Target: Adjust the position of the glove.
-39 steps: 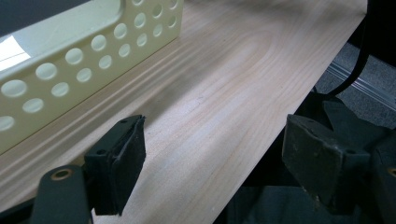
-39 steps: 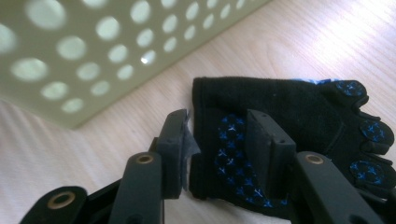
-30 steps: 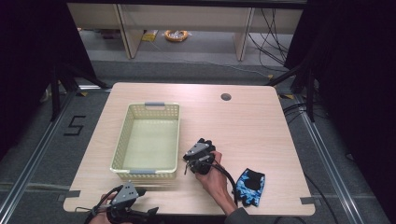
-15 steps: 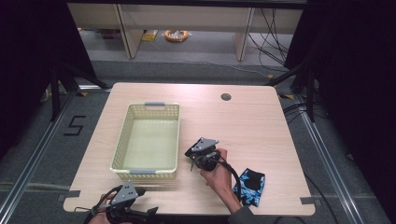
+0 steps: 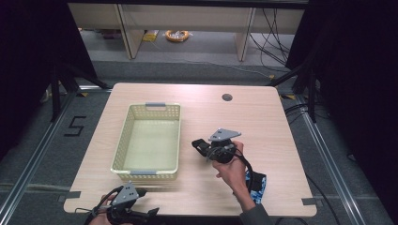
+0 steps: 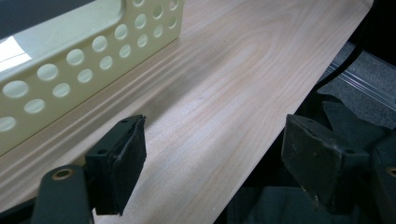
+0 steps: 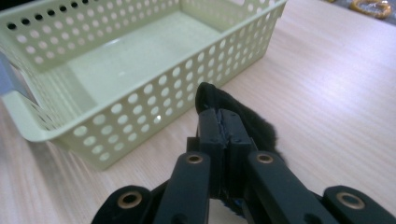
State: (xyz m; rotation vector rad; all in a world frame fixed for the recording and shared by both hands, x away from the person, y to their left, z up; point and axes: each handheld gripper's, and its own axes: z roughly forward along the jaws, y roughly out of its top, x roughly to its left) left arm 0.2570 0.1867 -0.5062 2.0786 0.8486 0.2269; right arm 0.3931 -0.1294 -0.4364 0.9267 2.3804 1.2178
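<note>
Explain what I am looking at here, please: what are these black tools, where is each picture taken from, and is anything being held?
A person works with a hand-held two-jaw tool in each hand. The high view looks down on a wooden table; the other two cameras ride on the tools. On the table stands an empty pale yellow basket, and a blue patterned cloth item lies near the front edge by the forearm. The right gripper is shut on a black fuzzy cloth item beside the basket. The left gripper rests at the table's near edge, jaws open, with nothing between them.
</note>
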